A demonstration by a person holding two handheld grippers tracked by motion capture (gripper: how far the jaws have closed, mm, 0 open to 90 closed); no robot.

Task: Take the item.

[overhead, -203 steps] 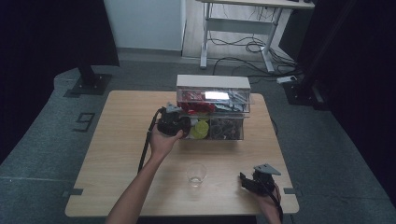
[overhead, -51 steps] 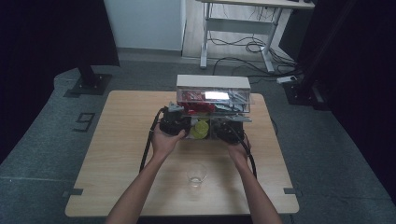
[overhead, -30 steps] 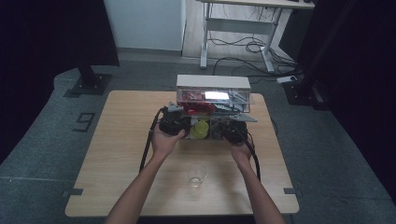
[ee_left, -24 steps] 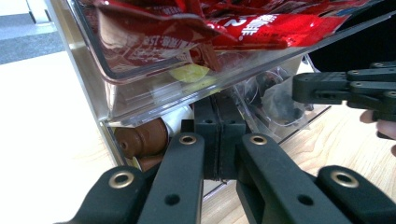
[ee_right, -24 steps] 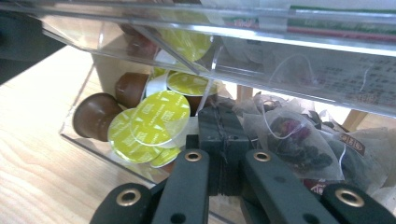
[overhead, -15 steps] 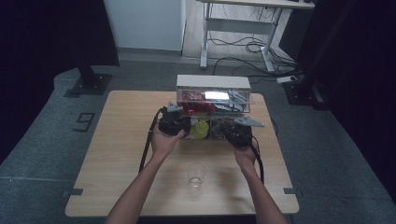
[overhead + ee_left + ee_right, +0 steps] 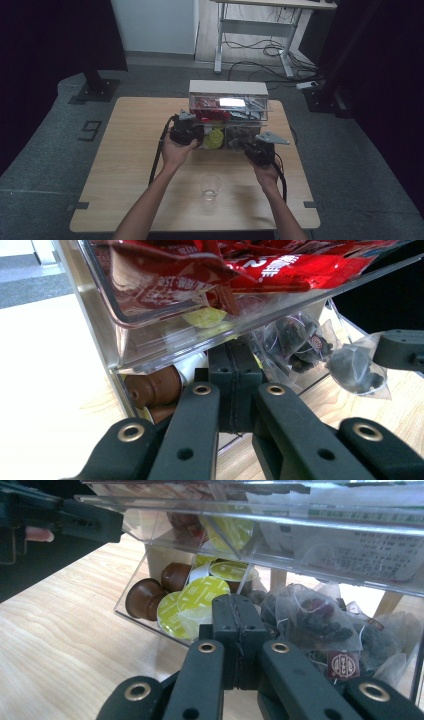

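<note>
While both the left gripper (image 7: 231, 385) and right gripper (image 7: 239, 630) are closed empty, the clear organizer (image 7: 227, 102) shows red packets, capsules, tea bags.

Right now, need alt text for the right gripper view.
The right gripper, jaws shut with nothing between them, points at the open lower tier of a clear organizer on a wooden table. Inside sit brown and yellow-green coffee capsules, with mesh tea bags to their right.

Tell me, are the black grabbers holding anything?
No. The left gripper and the right gripper are both shut with nothing between their jaws, in front of the clear organizer box.
</note>
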